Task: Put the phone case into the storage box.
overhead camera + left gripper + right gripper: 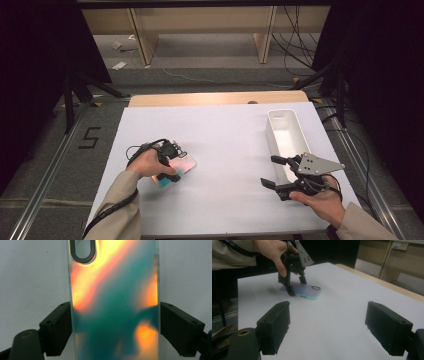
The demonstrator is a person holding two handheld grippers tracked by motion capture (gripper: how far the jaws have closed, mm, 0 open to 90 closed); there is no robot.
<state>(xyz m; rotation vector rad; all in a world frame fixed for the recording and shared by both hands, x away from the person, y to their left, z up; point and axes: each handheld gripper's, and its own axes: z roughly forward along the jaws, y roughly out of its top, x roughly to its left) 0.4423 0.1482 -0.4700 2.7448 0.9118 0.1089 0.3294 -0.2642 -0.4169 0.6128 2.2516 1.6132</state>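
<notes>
An iridescent phone case (186, 167) with orange and teal sheen lies flat on the white table (225, 140), left of centre. My left gripper (175, 165) comes down over it, held by a hand. In the left gripper view its jaws stand tight against the two long edges of the case (112, 290), whose camera cut-out sits at the top. The right gripper view shows the case (305, 291) and the left gripper (297, 286) straddling it. My right gripper (270, 171) hovers at the table's right front, jaws wide apart with nothing between them (327, 327).
A long white bin (271, 135) stands at the right rear of the table, just beyond my right gripper. Cables, dark stands and wooden furniture legs lie on the floor behind the table.
</notes>
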